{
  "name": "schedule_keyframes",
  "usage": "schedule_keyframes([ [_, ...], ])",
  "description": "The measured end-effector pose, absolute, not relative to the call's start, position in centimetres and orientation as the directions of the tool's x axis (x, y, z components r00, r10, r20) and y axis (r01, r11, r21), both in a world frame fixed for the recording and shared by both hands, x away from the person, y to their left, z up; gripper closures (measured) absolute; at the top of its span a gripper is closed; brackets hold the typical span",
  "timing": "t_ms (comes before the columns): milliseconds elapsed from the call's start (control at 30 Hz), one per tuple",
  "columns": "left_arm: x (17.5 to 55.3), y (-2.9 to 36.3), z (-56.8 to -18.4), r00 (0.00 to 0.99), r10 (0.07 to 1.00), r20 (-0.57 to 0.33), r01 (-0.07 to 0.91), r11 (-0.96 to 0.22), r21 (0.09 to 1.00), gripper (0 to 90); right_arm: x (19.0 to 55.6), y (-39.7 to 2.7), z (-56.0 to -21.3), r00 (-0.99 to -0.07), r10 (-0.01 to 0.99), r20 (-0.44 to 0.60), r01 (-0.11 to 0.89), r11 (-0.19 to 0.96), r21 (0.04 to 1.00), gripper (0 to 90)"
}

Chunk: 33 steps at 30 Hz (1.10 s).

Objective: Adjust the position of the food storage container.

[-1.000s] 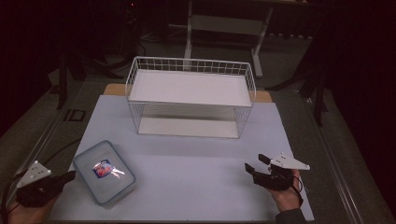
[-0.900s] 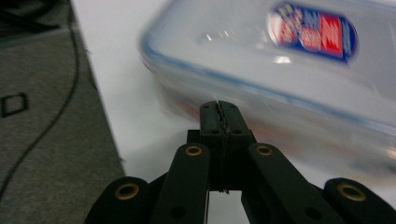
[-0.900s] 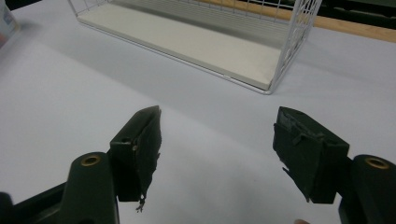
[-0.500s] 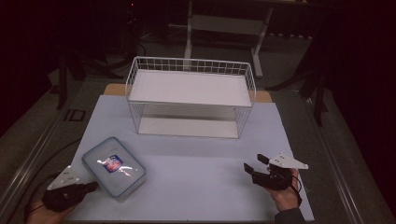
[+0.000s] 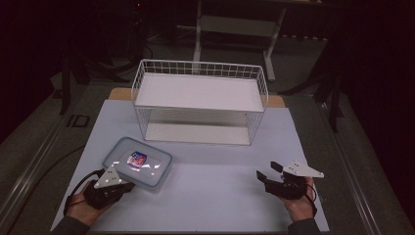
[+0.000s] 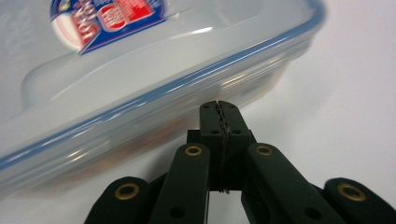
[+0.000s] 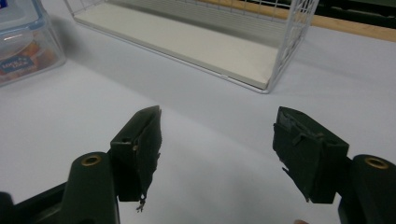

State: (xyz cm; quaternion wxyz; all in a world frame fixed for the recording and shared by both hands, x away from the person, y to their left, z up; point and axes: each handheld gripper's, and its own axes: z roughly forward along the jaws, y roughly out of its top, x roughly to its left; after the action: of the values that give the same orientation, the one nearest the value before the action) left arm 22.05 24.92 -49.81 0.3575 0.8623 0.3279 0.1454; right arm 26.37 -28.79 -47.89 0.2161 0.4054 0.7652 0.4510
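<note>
**Closed left claw at the container's near edge, nudging it toward the rack**

Your left claw has its jaws pressed together with nothing between them. In the left gripper view the joined tips sit right at the side wall of the lidded plastic container, just under its blue-rimmed lid. Whether they touch it you cannot tell from that view. Pressed-together tips suit a push better than a pinch: the box looks too wide to grip across.

The container lies flat on the surface, in front of the white wire rack and off its left corner, near it but apart.

Your right claw rests in front of the rack's right end, well apart from the container. Its jaws are spread and hold nothing, likely kept ready to steady or receive the box as it comes across.

The rack's two shelves are bare, so the likely goal is one of them.
</note>
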Motion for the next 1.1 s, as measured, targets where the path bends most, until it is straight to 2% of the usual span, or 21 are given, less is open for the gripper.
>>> schedule_keyframes([
  [133, 22.0, 27.6, -48.4, 0.682, 0.732, -0.009, 0.464, -0.423, 0.779, 89.9, 26.4, -29.1, -48.0, -0.567, 0.822, 0.046, 0.434, 0.25, 0.866, 32.0],
  [300, 23.6, 31.3, -47.2, 0.52, 0.854, 0.006, 0.467, -0.29, 0.836, 89.9, 26.4, -28.8, -48.0, -0.571, 0.82, 0.043, 0.433, 0.256, 0.864, 31.9],
  [533, 26.9, 33.4, -49.0, 0.386, 0.922, -0.018, 0.558, -0.218, 0.801, 89.8, 26.4, -28.7, -48.0, -0.574, 0.818, 0.043, 0.432, 0.258, 0.864, 31.7],
  [700, 27.9, 33.2, -50.6, 0.401, 0.916, -0.019, 0.601, -0.247, 0.76, 89.8, 26.4, -28.9, -48.0, -0.571, 0.82, 0.045, 0.432, 0.253, 0.866, 31.8],
  [867, 27.6, 32.7, -50.1, 0.44, 0.897, -0.055, 0.581, -0.237, 0.779, 89.8, 26.4, -28.8, -48.0, -0.574, 0.818, 0.043, 0.43, 0.256, 0.866, 31.7],
  [1100, 26.9, 30.1, -50.1, 0.522, 0.85, -0.069, 0.578, -0.293, 0.762, 89.8, 26.5, -28.4, -48.1, -0.583, 0.811, 0.037, 0.427, 0.267, 0.864, 31.8],
])
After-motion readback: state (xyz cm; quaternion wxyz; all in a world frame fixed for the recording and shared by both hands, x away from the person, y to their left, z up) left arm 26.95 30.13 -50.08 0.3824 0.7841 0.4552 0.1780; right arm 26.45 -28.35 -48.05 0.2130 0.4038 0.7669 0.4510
